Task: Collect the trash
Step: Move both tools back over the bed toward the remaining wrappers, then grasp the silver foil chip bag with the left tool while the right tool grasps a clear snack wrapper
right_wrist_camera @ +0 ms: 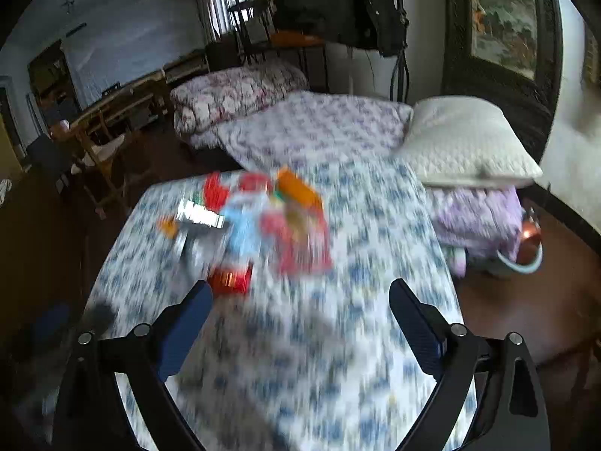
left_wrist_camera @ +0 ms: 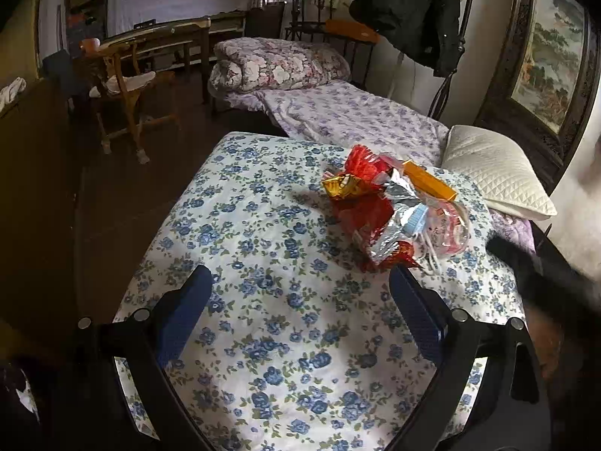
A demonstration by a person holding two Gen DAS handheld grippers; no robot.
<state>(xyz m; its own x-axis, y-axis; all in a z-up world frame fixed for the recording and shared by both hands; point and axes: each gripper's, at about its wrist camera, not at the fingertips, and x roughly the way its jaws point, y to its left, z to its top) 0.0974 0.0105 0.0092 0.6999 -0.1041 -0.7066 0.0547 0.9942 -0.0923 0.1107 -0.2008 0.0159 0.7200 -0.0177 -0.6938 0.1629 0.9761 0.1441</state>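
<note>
- Blue-flowered bedding (left_wrist_camera: 285, 300) covers the bed, a white pillow (left_wrist_camera: 496, 173) at its far right corner.
- Trash pile (left_wrist_camera: 394, 206) of red, gold and silver wrappers lies on the bedding, near the pillow.
- Left tool (left_wrist_camera: 300, 282) released, empty, just short of the pile.
- Right tool (right_wrist_camera: 300, 293) released, empty; its view is blurred.

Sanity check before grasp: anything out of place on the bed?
Yes. A loose heap of crumpled red and silver foil wrappers with an orange rectangular box lies on the blue-flowered white bedspread, near the white quilted pillow. Right wrist view is motion-blurred.
</note>
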